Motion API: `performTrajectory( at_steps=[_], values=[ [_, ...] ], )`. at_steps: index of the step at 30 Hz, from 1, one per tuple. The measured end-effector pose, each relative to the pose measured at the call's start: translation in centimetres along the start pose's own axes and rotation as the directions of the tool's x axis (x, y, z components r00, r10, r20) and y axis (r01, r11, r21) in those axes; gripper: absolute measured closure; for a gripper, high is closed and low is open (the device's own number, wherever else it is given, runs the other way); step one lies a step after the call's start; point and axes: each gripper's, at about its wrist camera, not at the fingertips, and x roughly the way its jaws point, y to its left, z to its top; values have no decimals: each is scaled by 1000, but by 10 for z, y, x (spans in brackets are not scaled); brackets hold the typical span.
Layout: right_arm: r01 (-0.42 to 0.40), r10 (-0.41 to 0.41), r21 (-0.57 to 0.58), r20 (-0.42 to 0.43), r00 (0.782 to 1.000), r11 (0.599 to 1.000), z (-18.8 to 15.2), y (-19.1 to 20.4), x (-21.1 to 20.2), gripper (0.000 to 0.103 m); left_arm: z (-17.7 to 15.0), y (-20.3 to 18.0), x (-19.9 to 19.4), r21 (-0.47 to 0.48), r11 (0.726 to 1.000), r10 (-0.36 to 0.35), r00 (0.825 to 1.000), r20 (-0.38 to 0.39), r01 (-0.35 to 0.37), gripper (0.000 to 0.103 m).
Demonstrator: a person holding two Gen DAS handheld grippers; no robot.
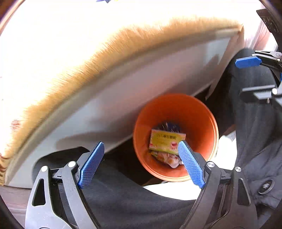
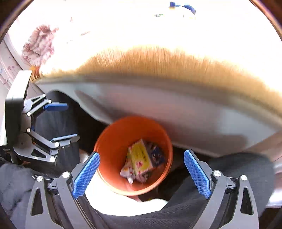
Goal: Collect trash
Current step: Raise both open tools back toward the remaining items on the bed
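A wooden table [image 1: 74, 74] with a grey edge fills the upper part of both views, and its top is so bright from overexposure that I can hardly see what lies on it. Below the edge, near the person's dark trousers [image 1: 260, 123], stands an orange bin [image 1: 193, 112].

The left gripper [image 1: 141, 163] is spread wide and holds nothing; it hangs above and in front of the bin. The right gripper [image 2: 141, 174] is also spread and empty, and the bin's mouth is seen between its fingers.

In the bin lie the pieces of trash: a yellow packet [image 1: 166, 141] on top, a crumpled pale wrapper [image 1: 170, 159] under it, and something dark blue [image 1: 169, 126] behind.

At the far end of the table there is something blue and yellow [image 2: 183, 8], perhaps more trash, but the glare makes it hard to tell.

The risks I see: the bin is light and stands close to the legs, so a knock from a knee or gripper could tip it and spill the packets. Also, reaching onto the very bright table, a gripper could close beside a thin packet and only push it away.
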Motion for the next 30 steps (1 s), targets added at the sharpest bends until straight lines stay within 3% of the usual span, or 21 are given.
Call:
performTrajectory(
  at_steps=[6,10,13,19,24,30],
  values=[
    [15,-15,0,182,983,1000,32,2,-55,6,16,19,-52,-71,997,21,987,156,-10,19],
    [19,-19,3,300,954,1000,58,-2,-81,5,40,30,-82,-106,994,60,960,272,-32,19],
    [47,-46,7,341,939,999,80,-9,-90,5,62,38,-93,-142,989,83,938,337,-37,19],
    [76,-80,27,379,922,997,115,-25,-91,5,104,53,-86,-228,974,93,929,357,-9,19],
    [94,-116,77,394,912,993,134,-44,-83,5,128,65,-72,-287,957,154,924,351,-51,19],
    [155,-219,181,423,879,971,157,-78,-73,5,161,79,-46,-362,930,197,917,347,-63,19]
  ],
)
